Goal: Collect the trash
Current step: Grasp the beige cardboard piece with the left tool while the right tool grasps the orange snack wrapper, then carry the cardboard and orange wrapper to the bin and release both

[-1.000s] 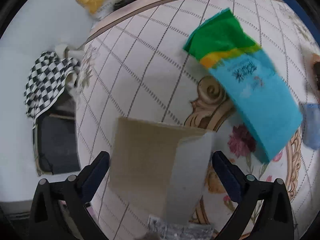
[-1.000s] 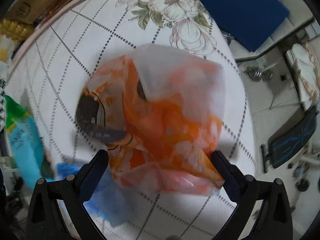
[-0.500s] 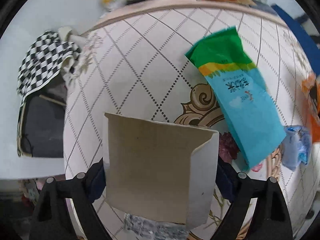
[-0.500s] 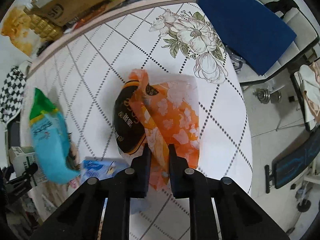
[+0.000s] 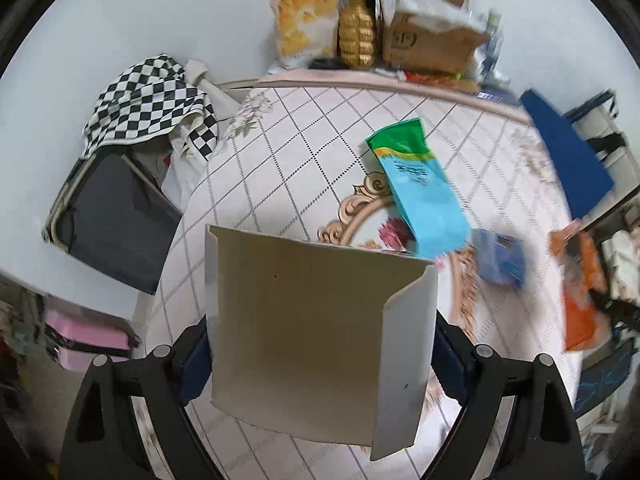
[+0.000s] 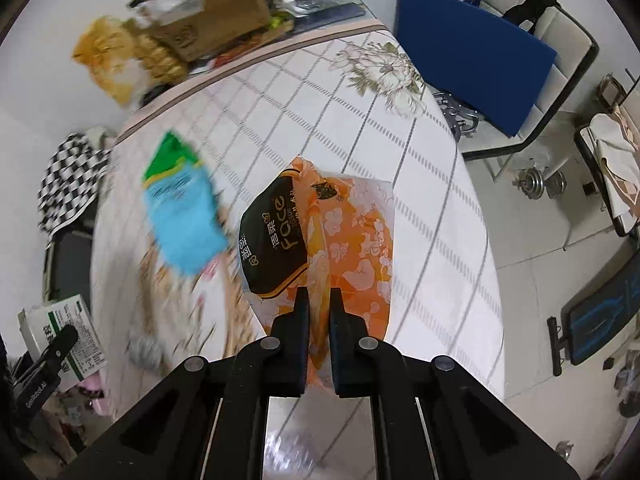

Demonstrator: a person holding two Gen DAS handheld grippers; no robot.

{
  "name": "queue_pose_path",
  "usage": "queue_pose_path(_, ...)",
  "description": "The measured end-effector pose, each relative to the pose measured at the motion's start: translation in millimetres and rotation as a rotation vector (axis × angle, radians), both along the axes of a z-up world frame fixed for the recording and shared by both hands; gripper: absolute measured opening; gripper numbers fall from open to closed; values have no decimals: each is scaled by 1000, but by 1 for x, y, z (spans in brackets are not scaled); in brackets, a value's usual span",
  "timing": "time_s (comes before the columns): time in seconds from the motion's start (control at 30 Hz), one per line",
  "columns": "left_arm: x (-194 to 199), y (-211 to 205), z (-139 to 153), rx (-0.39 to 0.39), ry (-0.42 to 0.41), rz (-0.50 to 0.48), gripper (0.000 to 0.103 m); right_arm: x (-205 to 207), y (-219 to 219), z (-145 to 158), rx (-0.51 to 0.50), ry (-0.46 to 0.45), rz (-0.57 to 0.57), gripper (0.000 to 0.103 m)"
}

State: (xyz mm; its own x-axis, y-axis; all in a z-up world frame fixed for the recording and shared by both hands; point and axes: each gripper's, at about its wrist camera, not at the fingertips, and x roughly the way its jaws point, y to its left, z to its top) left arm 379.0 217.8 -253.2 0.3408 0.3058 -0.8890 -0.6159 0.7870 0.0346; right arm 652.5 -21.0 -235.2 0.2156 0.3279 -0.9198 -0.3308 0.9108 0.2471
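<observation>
My left gripper [image 5: 320, 356] is shut on a flattened grey-brown carton [image 5: 316, 316], held above the table; the same carton [image 6: 60, 332] shows white and green at the left edge of the right wrist view. My right gripper [image 6: 319, 300] is shut on an orange flowered wrapper [image 6: 348, 252] with a black label, lifted off the cloth; it hangs at the far right [image 5: 580, 304] in the left wrist view. A blue and green packet [image 5: 420, 196] [image 6: 180, 216] and a small blue wrapper [image 5: 500, 260] lie on the tablecloth [image 5: 304, 152].
A cardboard box [image 5: 432, 40], a gold bottle [image 5: 356, 40] and a yellow bag [image 5: 304, 20] crowd the table's far edge. A checkered cloth [image 5: 148, 100] covers a dark case [image 5: 112, 224] at the left. A blue-backed chair [image 6: 472, 52] stands at the right.
Both grippers closed and rose: the left shut on the carton, the right pinched the orange wrapper, and both lifted their items off the table, which now looks farther away.
</observation>
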Motion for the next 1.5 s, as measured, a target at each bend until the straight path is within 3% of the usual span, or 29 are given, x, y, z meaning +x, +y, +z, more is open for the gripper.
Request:
queue_pose_path(0.23, -105, -39, 32, -27, -107, -45, 90, -149, -33, 33, 36, -45, 13, 8)
queue_pose_path(0.37, -170, -70, 35, -46, -116, -110, 90, -261, -67, 45, 89, -48, -26, 8)
queue_pose_path(0.53, -236, -99, 22, -104, -83, -168, 90, -376, -95, 35, 95, -15, -53, 7)
queue_pose_path(0.73, -307, -132, -31, -212, 27, -191, 90, -477, -134, -13, 58, 100, -51, 7)
queue_pose_path(0.87, -339, -153, -84, -282, 129, -201, 90, -532, -162, -80, 12, 244, -62, 7)
queue_pose_path(0.97, -351, -171, -138, -347, 204, -201, 90, -555, -177, -142, -9, 361, -86, 7)
queue_pose_path(1.03, -349, -184, -185, -394, 237, -208, 90, -563, -184, -188, -38, 388, -91, 7)
queue_pose_path(1.07, -347, -187, -200, -412, 242, -215, 90, -564, -186, -202, -41, 399, -97, 7)
queue_pose_path(1.2, -327, -201, -310, -535, 275, -221, 90, -558, -198, -299, -32, 457, -156, 7)
queue_pose_path(1.33, -309, -203, -411, -603, 326, -195, 94, -544, -205, -398, -9, 508, -214, 7)
queue_pose_path(1.37, -306, -204, -425, -606, 335, -193, 95, -539, -206, -431, -16, 521, -225, 7)
queue_pose_path(1.4, -300, -204, -451, -612, 345, -190, 96, -537, -208, -450, -14, 524, -236, 8)
queue_pose_path(1.5, -301, -200, -490, -614, 360, -179, 97, -525, -203, -511, 2, 554, -229, 11)
